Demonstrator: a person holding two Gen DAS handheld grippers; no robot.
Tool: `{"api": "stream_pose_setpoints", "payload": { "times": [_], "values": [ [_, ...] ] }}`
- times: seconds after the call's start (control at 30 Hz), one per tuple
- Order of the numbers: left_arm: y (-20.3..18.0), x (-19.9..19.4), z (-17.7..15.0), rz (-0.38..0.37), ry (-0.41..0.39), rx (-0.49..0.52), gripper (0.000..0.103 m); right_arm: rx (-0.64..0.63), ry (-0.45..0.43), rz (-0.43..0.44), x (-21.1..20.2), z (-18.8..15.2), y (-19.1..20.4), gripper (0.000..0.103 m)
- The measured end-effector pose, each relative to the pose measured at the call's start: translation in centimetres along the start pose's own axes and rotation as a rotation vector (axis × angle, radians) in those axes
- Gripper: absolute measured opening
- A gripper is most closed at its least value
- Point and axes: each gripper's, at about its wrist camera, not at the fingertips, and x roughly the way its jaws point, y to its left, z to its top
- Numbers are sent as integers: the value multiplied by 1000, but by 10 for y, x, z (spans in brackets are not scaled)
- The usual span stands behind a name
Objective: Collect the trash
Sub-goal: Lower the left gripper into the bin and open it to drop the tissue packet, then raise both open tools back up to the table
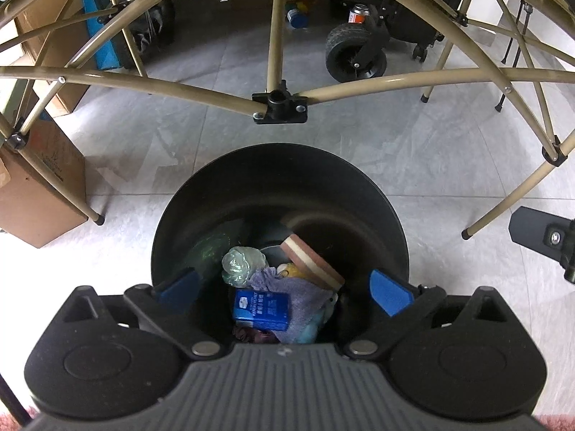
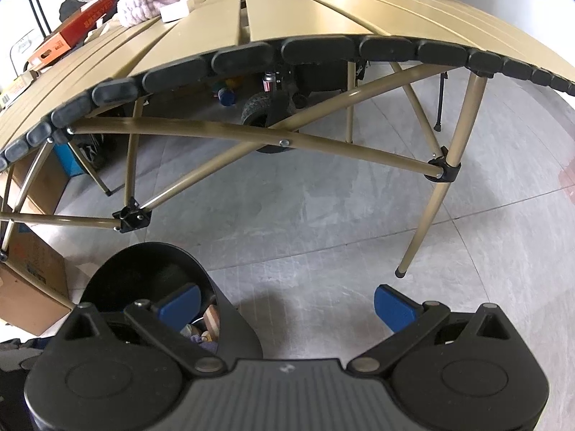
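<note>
Trash bin (image 1: 280,186) sits directly beneath the spread, empty left claw (image 1: 284,287), so it should lift straight clear while the right claw (image 2: 287,305) hangs equally spread.

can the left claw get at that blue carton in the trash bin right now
Probably yes. The left claw hangs open right above the black bin, and the blue carton lies on top of the trash with nothing covering it.
</note>
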Motion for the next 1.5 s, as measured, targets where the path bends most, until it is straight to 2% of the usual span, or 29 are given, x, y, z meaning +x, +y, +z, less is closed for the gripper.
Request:
{"api": "stream_pose_setpoints", "payload": {
  "times": [0.47, 0.67, 0.9, 1.1, 1.23, 1.5],
  "values": [
    [2, -5, 0, -3, -8, 1, 103, 2, -7, 6, -3, 1, 2, 103],
    [13, -19, 5, 24, -69, -28, 103, 6, -41, 59, -13, 4, 4, 103],
    [29, -51, 11, 61, -209, -56, 103, -5, -87, 137, -33, 6, 5, 103],
    [41, -82, 13, 63, -332, -67, 103, -16, -164, 200, -57, 7, 4, 103],
    [43, -101, 12, 78, -420, -51, 103, -39, -231, 244, -75, 8, 6, 103],
    [48, -134, 14, 51, -576, -50, 103, -60, -403, 305, -106, 16, 10, 103]
  ]
}}
